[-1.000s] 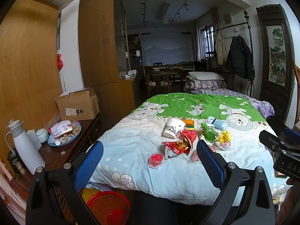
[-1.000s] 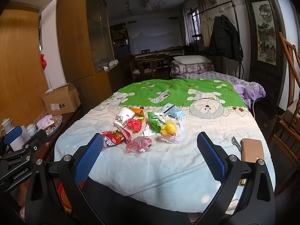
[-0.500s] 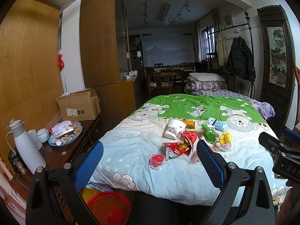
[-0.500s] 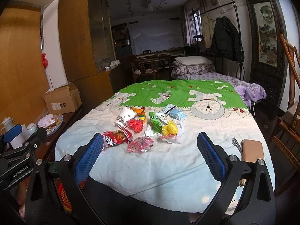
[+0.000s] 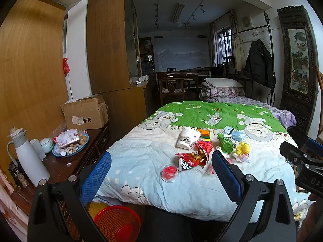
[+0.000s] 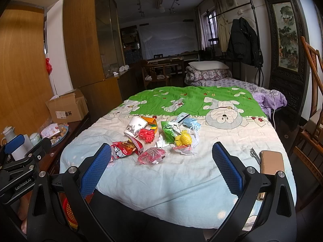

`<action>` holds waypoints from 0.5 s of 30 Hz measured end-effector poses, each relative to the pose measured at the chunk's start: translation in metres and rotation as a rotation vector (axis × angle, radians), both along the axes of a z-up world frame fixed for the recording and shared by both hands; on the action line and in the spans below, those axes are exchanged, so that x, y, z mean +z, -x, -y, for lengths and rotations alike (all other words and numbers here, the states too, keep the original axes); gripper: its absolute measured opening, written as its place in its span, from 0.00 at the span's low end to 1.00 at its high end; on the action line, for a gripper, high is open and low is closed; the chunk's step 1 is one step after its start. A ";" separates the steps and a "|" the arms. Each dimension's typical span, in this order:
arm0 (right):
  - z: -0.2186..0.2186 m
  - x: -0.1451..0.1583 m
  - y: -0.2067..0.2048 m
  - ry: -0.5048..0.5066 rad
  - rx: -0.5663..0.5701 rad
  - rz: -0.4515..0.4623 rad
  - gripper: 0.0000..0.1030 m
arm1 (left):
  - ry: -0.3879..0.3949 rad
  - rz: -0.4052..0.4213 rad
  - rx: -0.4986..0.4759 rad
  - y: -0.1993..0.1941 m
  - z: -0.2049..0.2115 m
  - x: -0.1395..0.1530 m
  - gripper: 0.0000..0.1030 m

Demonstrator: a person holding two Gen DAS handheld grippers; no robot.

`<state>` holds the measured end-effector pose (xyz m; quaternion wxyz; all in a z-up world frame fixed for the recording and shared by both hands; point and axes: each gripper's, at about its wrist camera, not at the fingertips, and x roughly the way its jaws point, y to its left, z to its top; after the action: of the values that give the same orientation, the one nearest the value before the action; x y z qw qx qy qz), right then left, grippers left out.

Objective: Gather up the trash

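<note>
Several pieces of trash [image 6: 153, 139] lie clustered mid-frame on the bed [image 6: 181, 181], none collected yet. We hold the left gripper [image 5: 161, 177] and right gripper [image 6: 161, 173] spread wide and empty, short of the pile. Next, we judge, comes reaching one wrapper, then the red basket [image 5: 117, 223] at lower left.

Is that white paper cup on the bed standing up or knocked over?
Knocked over. The paper cup lies on its side on the quilt, its open mouth facing away from the grippers.
</note>
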<state>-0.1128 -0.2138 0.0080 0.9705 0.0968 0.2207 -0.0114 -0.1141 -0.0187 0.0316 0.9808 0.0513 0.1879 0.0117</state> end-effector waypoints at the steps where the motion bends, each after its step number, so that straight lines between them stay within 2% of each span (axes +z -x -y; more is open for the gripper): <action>1: 0.000 0.000 0.000 -0.001 0.001 0.000 0.93 | 0.000 0.000 0.000 0.000 0.000 0.000 0.95; 15: 0.000 0.000 0.000 -0.015 0.001 -0.009 0.93 | 0.001 -0.002 -0.001 0.000 -0.001 0.000 0.94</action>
<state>-0.1129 -0.2137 0.0079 0.9687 0.1038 0.2253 -0.0098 -0.1144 -0.0179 0.0318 0.9806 0.0507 0.1890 0.0109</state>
